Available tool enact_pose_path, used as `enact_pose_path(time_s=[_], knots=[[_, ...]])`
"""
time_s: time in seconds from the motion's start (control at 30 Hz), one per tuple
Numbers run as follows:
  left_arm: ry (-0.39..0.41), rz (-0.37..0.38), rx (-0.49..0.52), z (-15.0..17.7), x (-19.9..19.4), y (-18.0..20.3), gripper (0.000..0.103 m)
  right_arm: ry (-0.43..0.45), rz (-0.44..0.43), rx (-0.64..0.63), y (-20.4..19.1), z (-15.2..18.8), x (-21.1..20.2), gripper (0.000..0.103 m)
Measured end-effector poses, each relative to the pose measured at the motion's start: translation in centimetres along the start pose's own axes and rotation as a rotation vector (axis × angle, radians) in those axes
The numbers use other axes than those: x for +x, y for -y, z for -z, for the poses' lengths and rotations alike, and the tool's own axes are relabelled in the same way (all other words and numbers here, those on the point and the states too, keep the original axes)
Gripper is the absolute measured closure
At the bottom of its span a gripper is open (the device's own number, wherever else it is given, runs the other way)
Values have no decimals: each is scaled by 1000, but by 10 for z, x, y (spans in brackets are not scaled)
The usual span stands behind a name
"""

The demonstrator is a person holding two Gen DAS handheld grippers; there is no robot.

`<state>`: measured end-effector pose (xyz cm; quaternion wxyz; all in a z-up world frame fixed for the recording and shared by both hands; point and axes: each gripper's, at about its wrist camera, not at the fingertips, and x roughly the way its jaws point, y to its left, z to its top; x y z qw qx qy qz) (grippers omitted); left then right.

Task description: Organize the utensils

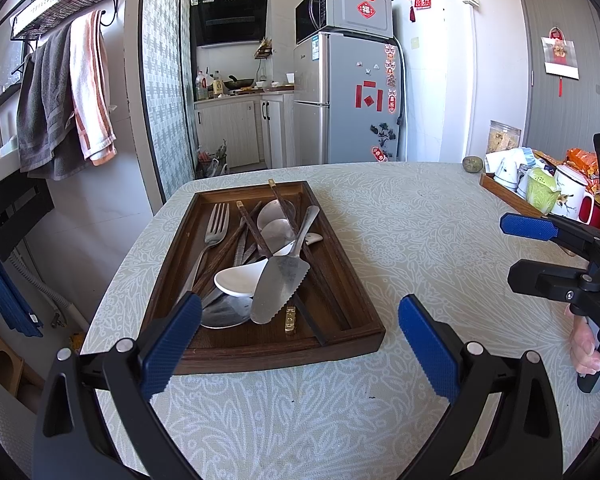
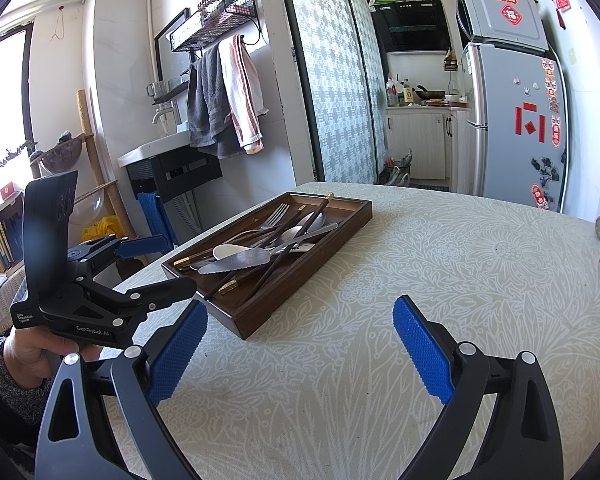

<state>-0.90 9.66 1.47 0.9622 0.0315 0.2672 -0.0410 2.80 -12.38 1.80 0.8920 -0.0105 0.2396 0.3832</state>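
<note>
The left hand-held gripper (image 1: 300, 344) sits nearest, its blue fingers spread wide and holding nothing, just short of the near rim of the wooden tray (image 1: 352, 344) on the desk (image 1: 420, 240). The right hand-held gripper (image 2: 300, 356) is likewise wide and empty, off the tray's right side over bare patterned cloth.

In the tray the utensils lie heaped: a fork (image 1: 214, 228), a white ceramic spoon (image 1: 236, 280), a serrated cake server (image 1: 278, 284), dark chopsticks (image 1: 260, 232) and metal spoons (image 1: 276, 220) overlap, so their lower handles are hidden and the count is hard to make out.

Only the left wrist view shows a second tray of mugs (image 1: 504, 196) beyond the right gripper; the right wrist view cuts it to an edge. Only the right wrist view shows the left gripper's body from the side, lettered "GenRobot.AI" (image 2: 93, 331), with smaller writing that looks like "Data Acquisition System".
</note>
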Motion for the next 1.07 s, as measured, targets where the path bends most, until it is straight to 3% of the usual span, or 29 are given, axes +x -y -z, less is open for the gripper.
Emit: enact_pose_path(time_s=[1.07], knots=[[-7, 5, 1, 1, 1, 0, 3, 1, 0, 0, 0, 0, 0, 7]])
